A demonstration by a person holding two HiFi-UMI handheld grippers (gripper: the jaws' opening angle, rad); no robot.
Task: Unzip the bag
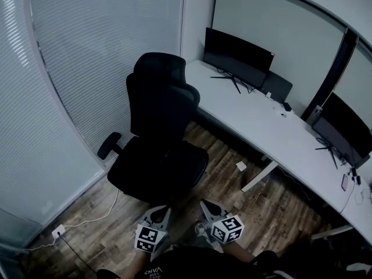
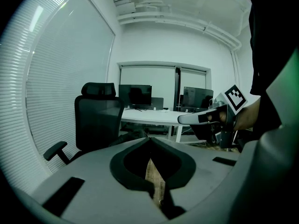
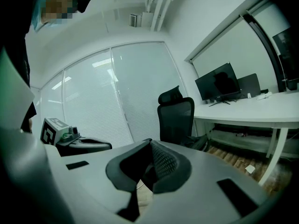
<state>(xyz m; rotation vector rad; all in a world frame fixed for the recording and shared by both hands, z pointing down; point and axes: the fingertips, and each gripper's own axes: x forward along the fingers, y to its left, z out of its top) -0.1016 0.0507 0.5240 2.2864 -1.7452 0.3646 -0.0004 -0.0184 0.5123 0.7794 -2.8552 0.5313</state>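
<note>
No bag shows clearly in any view. A black fabric thing with white lettering (image 1: 156,269) lies at the bottom edge of the head view, under both grippers; I cannot tell whether it is the bag. My left gripper (image 1: 163,210) is held low over the wooden floor, shut, with nothing between its jaws (image 2: 148,140). Beside it my right gripper (image 1: 205,204) is also shut and empty (image 3: 148,142). Each gripper shows in the other's view: the right gripper (image 2: 198,118) and the left gripper (image 3: 93,146). Both point toward the black office chair (image 1: 160,121).
A long white desk (image 1: 273,129) runs along the right with two dark monitors (image 1: 237,54) (image 1: 344,127). White blinds (image 1: 87,57) cover the glass wall at the left. A white socket and cable (image 1: 58,232) lie on the floor at the left, and a small white object (image 1: 240,166) near a desk leg.
</note>
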